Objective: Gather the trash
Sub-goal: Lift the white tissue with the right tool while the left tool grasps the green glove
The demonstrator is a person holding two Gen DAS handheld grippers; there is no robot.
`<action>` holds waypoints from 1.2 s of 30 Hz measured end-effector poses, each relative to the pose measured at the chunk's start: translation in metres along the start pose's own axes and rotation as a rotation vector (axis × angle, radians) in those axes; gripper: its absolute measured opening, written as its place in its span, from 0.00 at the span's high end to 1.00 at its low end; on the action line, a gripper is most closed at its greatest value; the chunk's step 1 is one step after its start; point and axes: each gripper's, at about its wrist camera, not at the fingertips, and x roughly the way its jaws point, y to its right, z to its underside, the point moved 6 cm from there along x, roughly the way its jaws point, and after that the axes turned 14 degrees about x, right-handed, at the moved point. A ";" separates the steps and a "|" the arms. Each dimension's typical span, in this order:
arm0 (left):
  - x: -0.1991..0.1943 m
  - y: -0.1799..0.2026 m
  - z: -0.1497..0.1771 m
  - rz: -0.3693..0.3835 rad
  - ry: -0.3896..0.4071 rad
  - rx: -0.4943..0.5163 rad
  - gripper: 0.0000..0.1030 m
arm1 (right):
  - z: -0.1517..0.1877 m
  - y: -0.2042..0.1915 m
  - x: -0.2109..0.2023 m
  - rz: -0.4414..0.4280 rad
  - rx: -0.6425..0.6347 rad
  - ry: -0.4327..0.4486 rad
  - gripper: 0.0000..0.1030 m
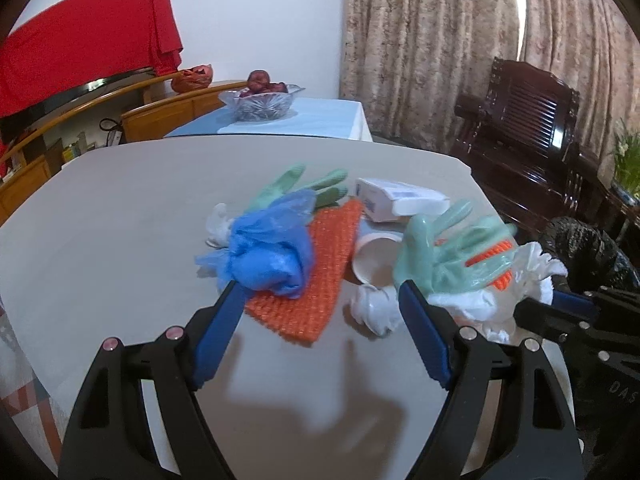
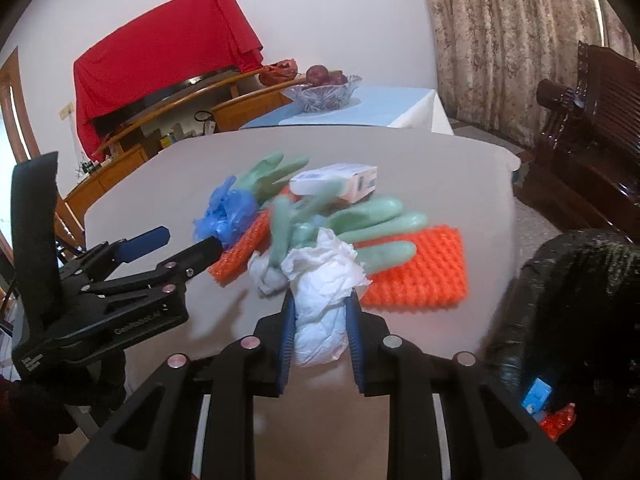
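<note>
Two grippers are in play. Your right gripper is clamped on a crumpled white tissue wad, with a green glove and orange mesh pad just beyond its fingertips. Your left gripper is spread wide, nothing between its fingers; a blue plastic bag touches its left fingertip. At your right gripper's right side sits the black trash bag.

Left gripper agape, right gripper clamped.
</note>
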 end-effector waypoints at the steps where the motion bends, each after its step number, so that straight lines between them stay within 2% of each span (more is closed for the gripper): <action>1: 0.000 0.002 0.000 0.004 0.000 0.004 0.25 | 0.000 0.003 -0.003 0.003 0.003 0.002 0.77; 8: 0.007 0.026 -0.003 0.055 -0.008 0.041 0.25 | -0.001 0.016 -0.019 0.025 0.026 0.027 0.77; 17: 0.031 0.050 -0.008 0.097 -0.022 0.076 0.25 | -0.018 0.043 -0.029 0.073 0.077 0.094 0.77; 29: 0.059 0.057 -0.025 0.147 -0.041 0.039 0.36 | -0.023 0.060 -0.021 0.103 0.099 0.109 0.77; 32: 0.062 0.062 -0.028 0.176 -0.047 0.036 0.51 | -0.022 0.059 -0.019 0.107 0.091 0.107 0.76; 33: 0.064 0.064 -0.027 0.189 -0.052 0.038 0.61 | -0.021 0.060 -0.018 0.108 0.090 0.107 0.76; 36: 0.063 0.070 -0.027 0.188 -0.053 0.057 0.75 | -0.022 0.060 -0.019 0.107 0.091 0.110 0.76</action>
